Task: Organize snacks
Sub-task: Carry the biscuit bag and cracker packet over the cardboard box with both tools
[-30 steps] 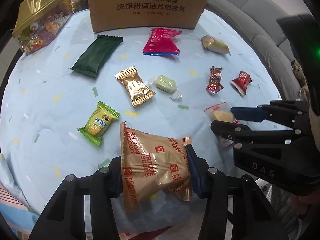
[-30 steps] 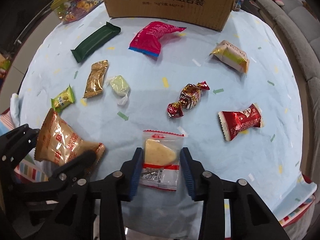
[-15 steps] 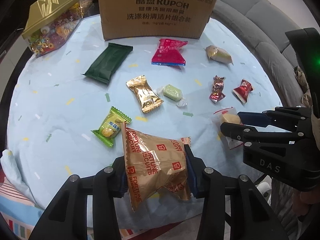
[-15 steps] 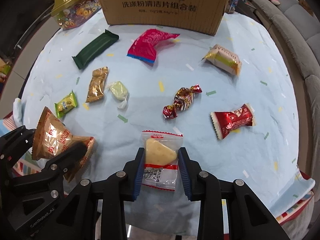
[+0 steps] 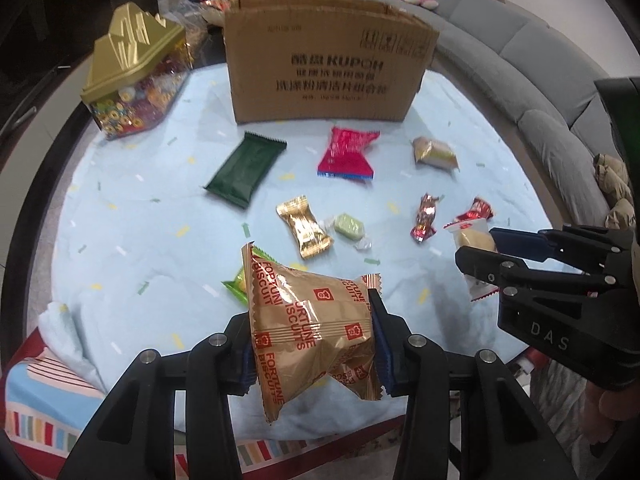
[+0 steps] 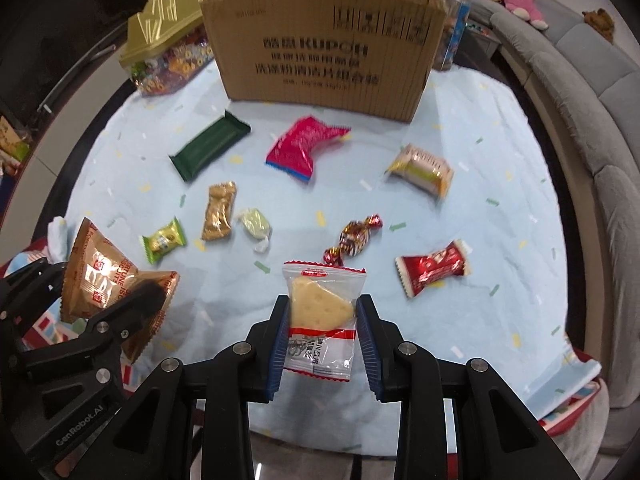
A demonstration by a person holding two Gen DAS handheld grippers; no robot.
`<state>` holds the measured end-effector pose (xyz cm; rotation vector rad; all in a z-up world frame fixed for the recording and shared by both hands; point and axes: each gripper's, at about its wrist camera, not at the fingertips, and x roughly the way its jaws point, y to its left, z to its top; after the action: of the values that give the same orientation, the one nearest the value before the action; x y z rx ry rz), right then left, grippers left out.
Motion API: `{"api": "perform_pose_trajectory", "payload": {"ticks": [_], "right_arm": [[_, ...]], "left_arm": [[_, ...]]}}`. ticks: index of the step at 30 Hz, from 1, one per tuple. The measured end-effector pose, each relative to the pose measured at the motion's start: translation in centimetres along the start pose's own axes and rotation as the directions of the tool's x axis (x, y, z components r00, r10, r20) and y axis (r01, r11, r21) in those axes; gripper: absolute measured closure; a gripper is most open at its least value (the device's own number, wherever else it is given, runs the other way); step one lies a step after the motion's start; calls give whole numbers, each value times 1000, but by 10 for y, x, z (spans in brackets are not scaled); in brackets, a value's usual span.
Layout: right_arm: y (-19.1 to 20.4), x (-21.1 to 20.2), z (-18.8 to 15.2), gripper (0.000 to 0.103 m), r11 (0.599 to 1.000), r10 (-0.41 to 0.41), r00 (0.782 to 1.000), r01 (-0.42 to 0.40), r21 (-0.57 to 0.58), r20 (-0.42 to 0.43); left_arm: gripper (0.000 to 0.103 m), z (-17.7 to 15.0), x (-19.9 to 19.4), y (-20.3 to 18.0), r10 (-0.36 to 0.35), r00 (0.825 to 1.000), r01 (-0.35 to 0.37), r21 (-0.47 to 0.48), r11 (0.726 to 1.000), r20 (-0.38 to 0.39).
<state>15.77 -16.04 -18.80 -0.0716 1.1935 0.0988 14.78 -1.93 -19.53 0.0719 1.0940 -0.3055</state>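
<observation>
Above the blue cloth (image 5: 132,216), my left gripper (image 5: 312,340) is pinching a puffy, crinkled bronze foil packet (image 5: 308,328) printed "FORTUNE BISCUITS" in red. My right gripper (image 6: 322,336) is clamping a clear plastic packet (image 6: 320,320) with red trim, showing a pale wedge-shaped cheese snack. Beyond, a brown corrugated cardboard box (image 6: 324,44) is reading "KUPOH" above blurred Chinese characters.

biscuit bag (image 5: 308,320) and cheese snack (image 6: 320,316) lifted higher
</observation>
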Motion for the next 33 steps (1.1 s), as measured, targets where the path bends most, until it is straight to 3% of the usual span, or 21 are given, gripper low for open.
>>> {"api": "perform_pose_trajectory", "payload": {"ticks": [12, 33], "right_arm": [[-6, -38, 17, 69, 1000, -16, 996, 15, 10, 91], [-27, -93, 71, 69, 998, -25, 977, 11, 68, 211]], "left_arm": [[58, 26, -35, -5, 42, 997, -41, -20, 999, 63], [58, 104, -76, -4, 57, 985, -53, -31, 998, 160]]}}
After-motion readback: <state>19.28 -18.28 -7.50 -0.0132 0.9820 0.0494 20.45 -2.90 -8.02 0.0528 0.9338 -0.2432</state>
